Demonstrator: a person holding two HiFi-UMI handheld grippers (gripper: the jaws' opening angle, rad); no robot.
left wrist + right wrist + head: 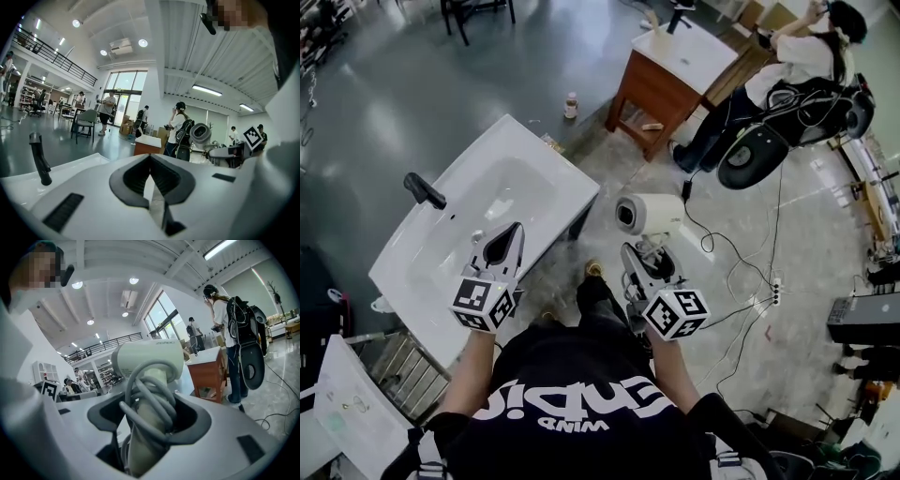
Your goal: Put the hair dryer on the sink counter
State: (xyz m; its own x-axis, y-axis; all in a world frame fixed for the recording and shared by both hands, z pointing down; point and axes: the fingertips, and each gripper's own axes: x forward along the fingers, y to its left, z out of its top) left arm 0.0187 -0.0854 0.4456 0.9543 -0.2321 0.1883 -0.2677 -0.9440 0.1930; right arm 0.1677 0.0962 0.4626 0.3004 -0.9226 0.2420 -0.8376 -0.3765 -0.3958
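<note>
The white hair dryer (pixel 647 214) has its grey cord wound round the handle, and my right gripper (pixel 645 255) is shut on that handle. It hangs over the floor, right of the white sink counter (pixel 553 178). In the right gripper view the hair dryer (pixel 150 359) stands upright between the jaws of my right gripper (pixel 150 404). My left gripper (pixel 508 239) is shut with nothing in it, above the counter's near right part. The left gripper (pixel 150 157) view shows the black faucet (pixel 40 159) at left and the hair dryer (pixel 201 133) at right.
The black faucet (pixel 424 190) stands at the counter's far left edge. A wooden cabinet (pixel 661 89) with a white top and a person (pixel 797 66) are at the back right. Cables and a power strip (pixel 776 291) lie on the floor at right. A metal rack (pixel 403 370) is at lower left.
</note>
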